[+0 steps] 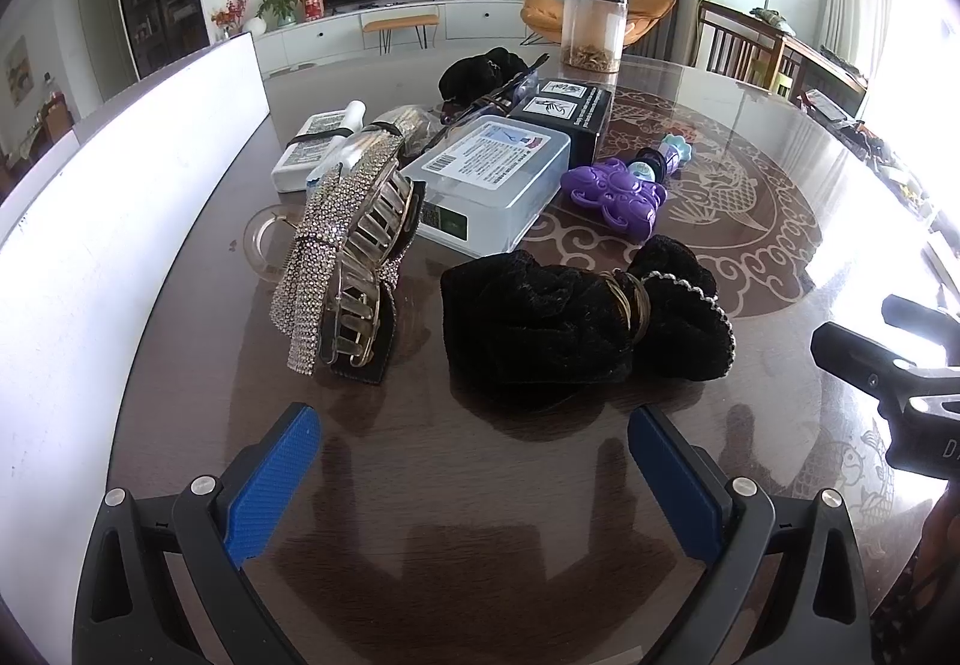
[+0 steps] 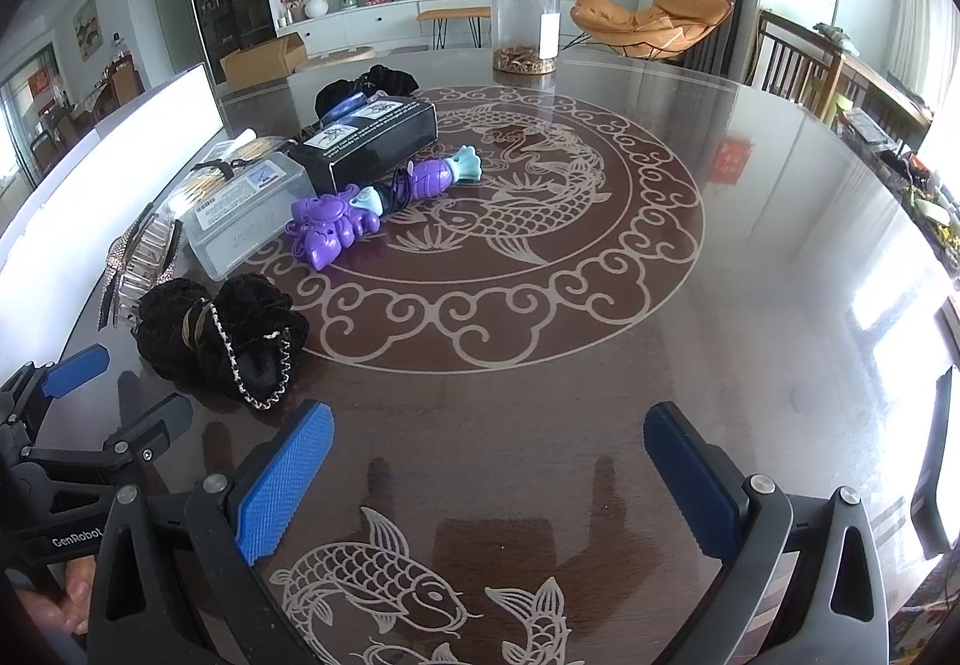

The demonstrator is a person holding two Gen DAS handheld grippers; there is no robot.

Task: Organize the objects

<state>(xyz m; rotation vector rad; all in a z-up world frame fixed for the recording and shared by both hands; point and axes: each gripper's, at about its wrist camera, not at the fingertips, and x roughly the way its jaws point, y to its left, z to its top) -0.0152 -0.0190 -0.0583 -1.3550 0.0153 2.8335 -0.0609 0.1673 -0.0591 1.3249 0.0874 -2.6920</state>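
1. Here, the left gripper (image 1: 474,476) hovers low over the table (image 1: 420,485), jaws wide apart and empty, aimed at a black scrunchie (image 1: 576,329) lying just ahead.
2. Beside the scrunchie on its left, a rhinestone clip (image 1: 345,257) stands tilted; behind it sit a clear box (image 1: 492,179) and a black box (image 1: 567,116), close together.
3. A purple toy (image 1: 615,194) lies right of the clear box, near the scrunchie, with a teal-ended piece at its far end; whether the two are joined is hard to tell.
4. A second black scrunchie (image 1: 480,71) rests behind the boxes; a jar (image 1: 594,29) stands well apart at the far edge.
5. The right gripper (image 2: 489,476) hangs over bare patterned table (image 2: 750,245), jaws spread and holding nothing, the scrunchie (image 2: 222,341) off to its left.
6. A white board (image 1: 120,197) stands along the table's left side.
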